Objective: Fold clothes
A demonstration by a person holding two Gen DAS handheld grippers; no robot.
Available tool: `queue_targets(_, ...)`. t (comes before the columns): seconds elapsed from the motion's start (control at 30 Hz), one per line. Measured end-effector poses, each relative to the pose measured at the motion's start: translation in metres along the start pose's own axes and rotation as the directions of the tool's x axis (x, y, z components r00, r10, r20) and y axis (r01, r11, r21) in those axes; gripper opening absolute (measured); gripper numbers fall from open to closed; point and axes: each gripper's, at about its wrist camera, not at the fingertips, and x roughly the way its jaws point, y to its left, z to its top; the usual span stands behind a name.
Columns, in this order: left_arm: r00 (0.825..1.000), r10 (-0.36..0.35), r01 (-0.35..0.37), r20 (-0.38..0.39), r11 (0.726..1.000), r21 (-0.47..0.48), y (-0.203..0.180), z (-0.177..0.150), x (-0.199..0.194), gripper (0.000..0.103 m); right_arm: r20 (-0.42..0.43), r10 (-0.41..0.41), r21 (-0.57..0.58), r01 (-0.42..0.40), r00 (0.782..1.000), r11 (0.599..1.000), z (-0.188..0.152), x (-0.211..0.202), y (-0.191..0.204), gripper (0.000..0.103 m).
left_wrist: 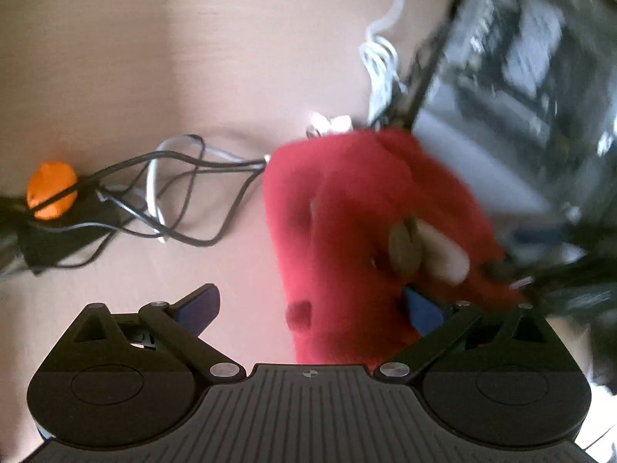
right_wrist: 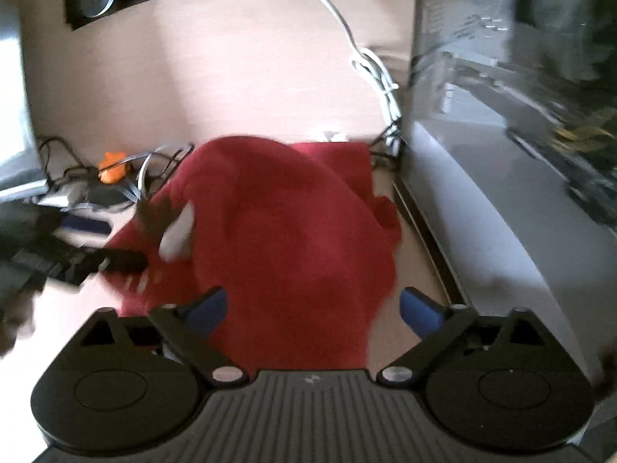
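presently the right gripper (right_wrist: 312, 308) stood with its blue pads spread wide, nothing pinched between them, the red garment (right_wrist: 277, 239) lying in a loose heap directly ahead and partly beneath the jaws. the left gripper (left_wrist: 312, 308) was likewise wide open; its right-hand pad sat against or just over the garment's (left_wrist: 370, 223) edge, but no cloth looked clamped. the cloth was bunched, not flat, on the pale table (right_wrist: 216, 77), with a printed patch and a white tag showing in its folds. judged from this, the fold was at an early, regrasp step: both grippers were free and the next move would call for finding a hem or corner each, closing on it, and drawing the cloth out flat. room was uneven. a grey case (right_wrist: 501, 154) walled the right side, close to the garment. tangled dark cables (left_wrist: 162, 200), an orange object (left_wrist: 52, 189) and a white cord (right_wrist: 370, 65) crowded the left and far edges. bare table lay beyond, toward the far side.
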Motion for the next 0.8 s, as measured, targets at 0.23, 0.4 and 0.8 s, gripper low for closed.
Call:
queue_targets(0.23, 0.999, -0.054, 0.054, 0.008, 0.998, 0.029, -0.012, -0.018, -0.028, 0.102, -0.059, -0.142, -0.129, 0.133, 0.988, 0.983, -0.066, 0.000, 0.023, 0.101)
queue_targets(0.4, 0.989, -0.101, 0.112, -0.106, 0.989, 0.099, -0.027, -0.053, -0.025, 0.102, -0.066, -0.148, -0.051, 0.144, 0.987, 0.988, -0.067, 0.012, 0.021, 0.103)
queue_targets(0.8, 0.990, 0.070, -0.035, -0.119, 0.960, 0.277, -0.028, -0.065, -0.019, 0.103, -0.053, -0.012, 0.051, 0.014, 0.999, 0.999, -0.035, 0.007, 0.007, 0.103)
